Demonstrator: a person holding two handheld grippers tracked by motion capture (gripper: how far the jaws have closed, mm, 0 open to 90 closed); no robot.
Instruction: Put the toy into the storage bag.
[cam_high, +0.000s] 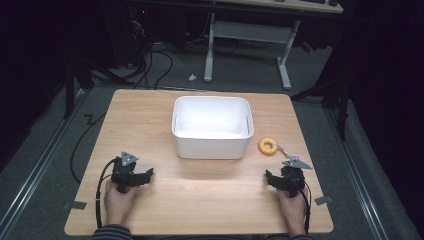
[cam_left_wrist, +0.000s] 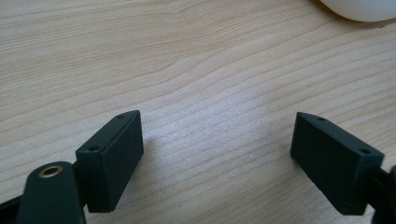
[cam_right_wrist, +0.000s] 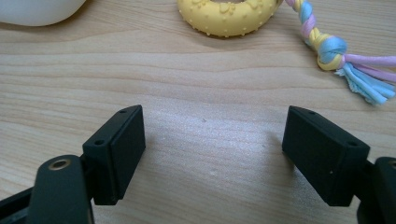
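wood table (cam_high: 165, 210): one, bearing all
bin (cam_high: 212, 146): one, white, centre far
ring toy (cam_high: 268, 145): one, yellow, right of bin, near right gripper (cam_right_wrist: 212, 154)
grippers: two, left gripper (cam_left_wrist: 217, 161) and right both agape, nothing between

1. the ring (cam_right_wrist: 227, 15) is cut off by the top edge of the right gripper view; just its lower arc shows.
2. the rope (cam_right_wrist: 327, 44) on the ring runs out past the right edge there, its frayed ends partly lost.
3. from above, the rope (cam_high: 286, 151) is too small to make out its strands, and its end slips behind the right gripper (cam_high: 274, 180).
4. the bin (cam_left_wrist: 359, 8) shows as a mere sliver at the top right corner of the left gripper view, and as a sliver at the top left corner of the right gripper view.
5. the bin's near wall hides part of its floor from above.
6. the forearms are cut off by the bottom edge, past the table's near edge.
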